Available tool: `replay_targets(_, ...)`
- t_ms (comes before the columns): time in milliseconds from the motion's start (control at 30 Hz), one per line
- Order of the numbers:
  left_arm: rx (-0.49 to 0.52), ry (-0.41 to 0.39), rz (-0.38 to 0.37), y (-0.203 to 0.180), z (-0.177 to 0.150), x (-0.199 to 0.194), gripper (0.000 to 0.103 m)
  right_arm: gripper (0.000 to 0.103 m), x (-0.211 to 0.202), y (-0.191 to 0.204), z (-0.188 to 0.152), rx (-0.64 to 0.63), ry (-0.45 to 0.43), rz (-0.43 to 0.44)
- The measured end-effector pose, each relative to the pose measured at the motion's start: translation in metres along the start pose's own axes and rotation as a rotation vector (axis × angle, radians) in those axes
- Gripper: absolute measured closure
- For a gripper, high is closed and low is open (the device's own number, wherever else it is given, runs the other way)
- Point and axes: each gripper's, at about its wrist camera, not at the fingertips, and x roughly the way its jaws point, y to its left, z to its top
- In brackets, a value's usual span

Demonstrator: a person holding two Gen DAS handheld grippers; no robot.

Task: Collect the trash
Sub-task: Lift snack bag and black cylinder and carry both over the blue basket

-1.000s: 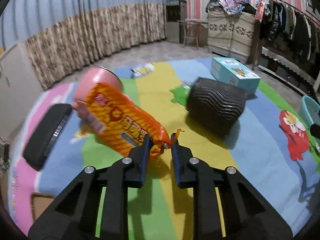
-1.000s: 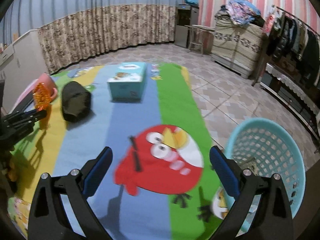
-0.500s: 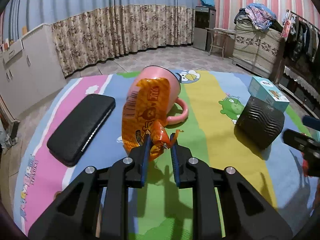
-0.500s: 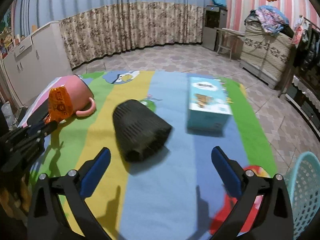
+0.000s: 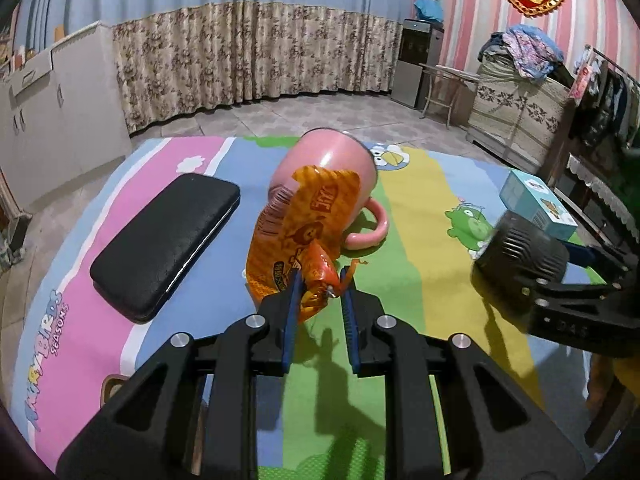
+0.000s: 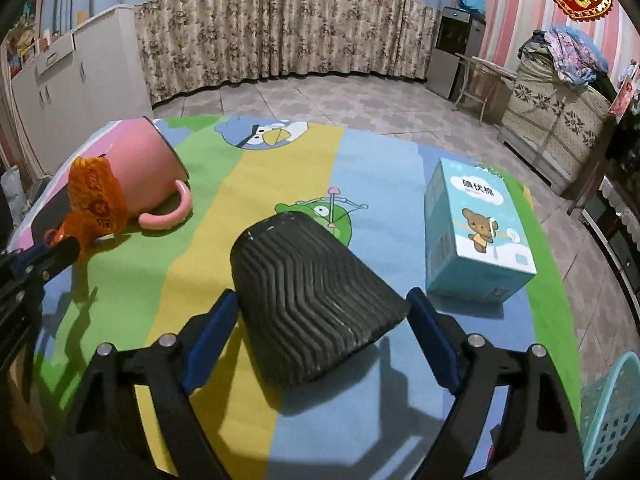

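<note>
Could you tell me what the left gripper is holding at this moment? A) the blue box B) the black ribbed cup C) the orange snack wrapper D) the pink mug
C: the left gripper is shut on the twisted end of the orange snack wrapper, which hangs in front of the pink mug lying on the mat.

place: home living room | cues: cartoon play mat [image 6: 280, 152], floral curtains [image 6: 280, 32], clothes rack [image 5: 608, 96]
</note>
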Motion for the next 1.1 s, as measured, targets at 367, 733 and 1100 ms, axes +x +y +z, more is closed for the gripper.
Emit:
replay_targets(367,0.035,-0.092,0.02,-0.02,0.0,-0.02,0.085,0.02,-0.095,-0.068,-0.051,0.105,-0.107,-0.056)
replay_targets(733,0.112,-0.157,-0.064,-0.082,-0.011,-0.084,0.085,0.02,-0.174,-0.196,-0.113,0.284,-0.176,-0.221)
replay_targets(1100,0.236,-0.164,-0.154,-0.186,-0.026,-0.11,0.085,0.02,-0.179,-0.282,-0.155,0.456,-0.182,-0.262)
